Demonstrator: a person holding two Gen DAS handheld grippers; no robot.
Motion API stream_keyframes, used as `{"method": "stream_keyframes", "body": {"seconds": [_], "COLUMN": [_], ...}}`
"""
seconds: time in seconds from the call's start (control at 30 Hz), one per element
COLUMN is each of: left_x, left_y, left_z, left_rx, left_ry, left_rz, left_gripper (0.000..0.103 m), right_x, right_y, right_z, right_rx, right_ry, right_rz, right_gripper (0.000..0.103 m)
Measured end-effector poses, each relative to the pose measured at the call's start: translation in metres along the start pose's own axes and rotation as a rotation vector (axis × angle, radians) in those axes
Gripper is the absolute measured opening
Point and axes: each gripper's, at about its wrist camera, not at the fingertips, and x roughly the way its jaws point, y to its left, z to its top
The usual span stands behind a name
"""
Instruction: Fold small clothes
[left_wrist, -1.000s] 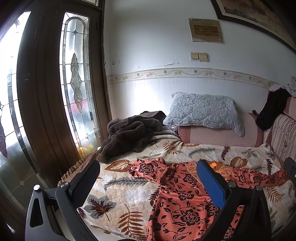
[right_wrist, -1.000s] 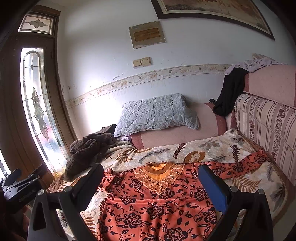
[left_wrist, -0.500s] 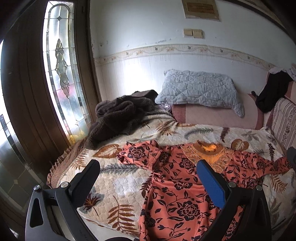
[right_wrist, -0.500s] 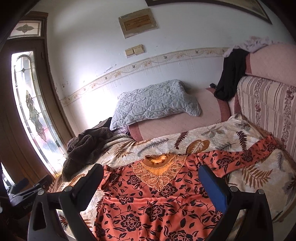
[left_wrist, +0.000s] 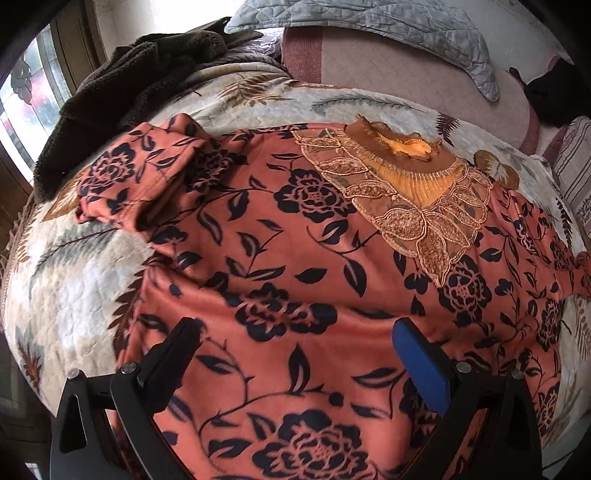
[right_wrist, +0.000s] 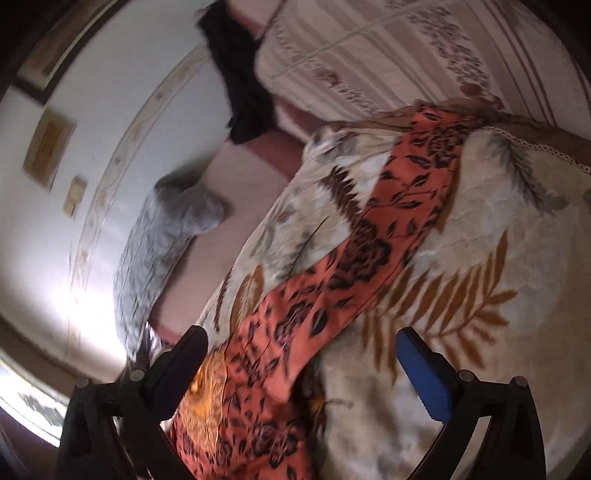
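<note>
lying flat on a quilted blanket (left_wrist: 74, 295), the floral dress (left_wrist: 295, 258) (lace collar); both grippers' fingers (left_wrist: 173, 354) gape empty.

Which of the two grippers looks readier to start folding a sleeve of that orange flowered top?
Probably the right hand-held gripper: open, its sleeve runs between its fingers. The left hangs over the body.

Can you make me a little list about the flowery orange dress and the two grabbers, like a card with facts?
garment: orange floral dress, spread front up on the leaf-print blanket
neckline: gold embroidered collar, toward the pillow
far sleeve: stretched out across the blanket
near sleeve: bunched up
left gripper: open, over the dress body
right gripper: open, pointed along the stretched sleeve
other clothes: dark brown fuzzy pile
folding: not started
</note>
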Motion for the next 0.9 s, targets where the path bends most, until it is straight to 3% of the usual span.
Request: {"method": "stream_keyframes", "body": {"seconds": [0.1,0.2,0.27,0.4,0.5,0.63,0.73,0.8,0.9], "left_x": [0.022,0.038,0.038,0.038,0.040,0.042,0.041,0.034,0.019], "left_y": [-0.007,-0.011,-0.013,-0.014,-0.014,-0.018,-0.019,-0.019,-0.015], "left_z": [0.005,0.009,0.015,0.025,0.030,0.033,0.033,0.033,0.031], "left_rx": [0.027,0.051,0.065,0.077,0.045,0.017,0.014,0.019,0.033], "left_ry": [-0.023,0.003,-0.035,-0.098,-0.102,-0.106,-0.096,-0.114,-0.171], "left_rz": [-0.036,-0.046,-0.055,-0.041,-0.086,-0.091,-0.089,-0.076,-0.036], "left_gripper": [0.103,0.103,0.103,0.103,0.103,0.103,0.103,0.103,0.103], "right_x": [0.010,0.028,0.035,0.050,0.066,0.075,0.075,0.058,0.036], "right_y": [-0.045,-0.078,-0.097,-0.122,-0.130,-0.122,-0.114,-0.109,-0.080], "right_z": [0.054,0.096,0.117,0.149,0.171,0.182,0.183,0.177,0.170], "right_rx": [0.115,0.237,0.292,0.365,0.351,0.294,0.243,0.224,0.157], "right_ry": [-0.074,-0.128,-0.179,-0.231,-0.239,-0.264,-0.263,-0.293,-0.313], "right_rz": [-0.059,-0.049,-0.108,-0.112,-0.124,-0.167,-0.224,-0.160,-0.101], "right_gripper": [0.085,0.074,0.074,0.074,0.075,0.071,0.037,0.005,0.005]}}
